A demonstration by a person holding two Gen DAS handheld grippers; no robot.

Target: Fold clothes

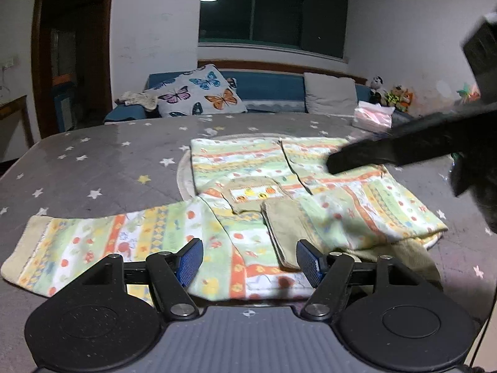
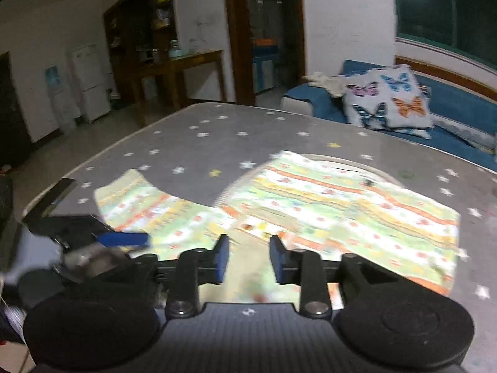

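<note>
Left gripper (image 1: 250, 259): I hold it low over the near edge of the garment (image 1: 279, 192), its blue pads (image 1: 189, 261) spread wide with nothing between them; printed cloth shows through the gap. Right gripper (image 2: 249, 259): I hold it above the same garment (image 2: 341, 214) with its jaws parted to a narrower gap, and they grip nothing; the cloth under them is blurred. In the left wrist view the right gripper (image 1: 372, 155) appears as a dark, smeared shape crossing the far right part of the garment, and I cannot tell whether it touches the fabric. In the right wrist view the left gripper (image 2: 124, 239) sits at the garment's left side, one blue pad over the sleeve.

The garment, a child's top striped in green, yellow, orange and white, lies flat on the grey star-patterned table cover (image 1: 108, 161). One sleeve (image 1: 93, 245) stretches out to the garment's left, ending in a plain beige cuff. A beige collar with a small printed patch (image 1: 256, 194) lies near the garment's middle. The right half is doubled over onto itself, with beige lining showing along its near edge. A pale round mat (image 1: 184, 180) peeks out from under the garment's far left corner.

Beyond the garment stands a blue sofa (image 1: 267, 87) bearing a butterfly cushion (image 1: 198, 93) and a grey cushion (image 1: 330, 94).
</note>
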